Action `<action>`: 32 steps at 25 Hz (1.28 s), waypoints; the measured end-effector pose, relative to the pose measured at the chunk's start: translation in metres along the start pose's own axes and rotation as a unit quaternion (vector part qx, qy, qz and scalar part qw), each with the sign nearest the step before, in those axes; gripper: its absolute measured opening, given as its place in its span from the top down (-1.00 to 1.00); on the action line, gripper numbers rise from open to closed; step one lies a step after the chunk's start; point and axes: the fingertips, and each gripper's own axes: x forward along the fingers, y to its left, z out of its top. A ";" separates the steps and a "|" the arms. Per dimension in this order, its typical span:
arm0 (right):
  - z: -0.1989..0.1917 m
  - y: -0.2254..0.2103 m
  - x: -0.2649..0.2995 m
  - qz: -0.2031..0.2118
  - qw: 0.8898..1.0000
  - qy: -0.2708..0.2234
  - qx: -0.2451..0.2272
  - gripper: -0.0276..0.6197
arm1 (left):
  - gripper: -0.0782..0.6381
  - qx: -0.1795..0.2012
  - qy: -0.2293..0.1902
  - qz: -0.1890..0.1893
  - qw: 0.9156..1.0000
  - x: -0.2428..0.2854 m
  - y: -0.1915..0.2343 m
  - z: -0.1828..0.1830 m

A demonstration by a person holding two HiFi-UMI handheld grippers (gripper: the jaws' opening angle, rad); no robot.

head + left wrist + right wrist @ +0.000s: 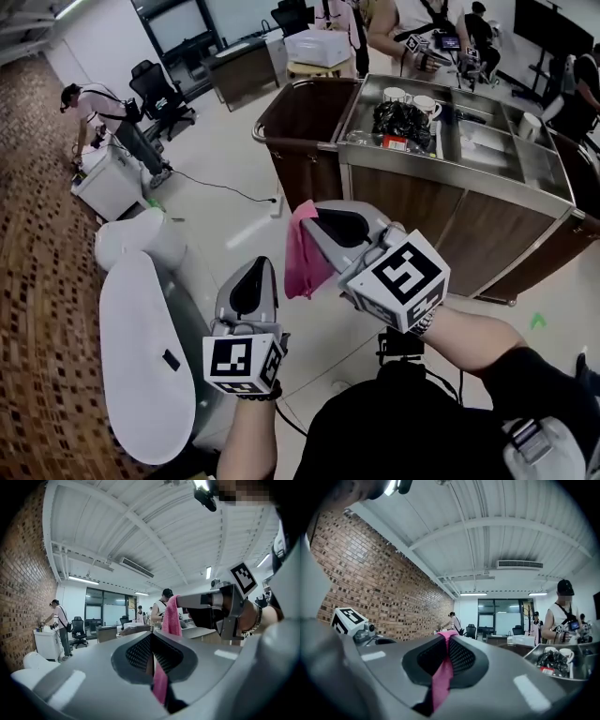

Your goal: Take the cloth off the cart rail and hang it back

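A pink cloth (302,258) hangs from my right gripper (314,217), which is shut on its upper edge at chest height. In the right gripper view the cloth (443,677) runs down between the closed jaws of the right gripper (447,634). My left gripper (266,263) is raised just left of the cloth's lower part, jaws together, with nothing seen at its tip. In the left gripper view the left gripper (151,637) points at the hanging cloth (172,616), and pink shows through the slit lower down. The cart (412,202) with its brown side rail (281,141) stands ahead.
The cart's steel top (487,141) carries cups and a black bag (403,117). A white oval table (145,356) and a white rounded stool (141,239) lie at my left. A cable (225,187) crosses the floor. People stand beyond the cart and at the far left.
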 end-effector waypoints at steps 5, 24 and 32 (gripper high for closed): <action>0.013 0.008 0.034 -0.018 1.000 0.004 -0.004 0.90 | 0.77 -0.010 0.000 -0.016 1.000 -0.005 0.032 0.002; -0.028 -0.075 0.161 -0.060 0.998 -0.003 0.015 0.90 | 0.77 0.001 0.004 -0.068 0.998 0.120 0.150 -0.035; -0.043 -0.125 0.210 -0.098 0.995 0.003 0.002 0.90 | 0.77 -0.019 0.002 -0.095 0.995 0.177 0.185 -0.058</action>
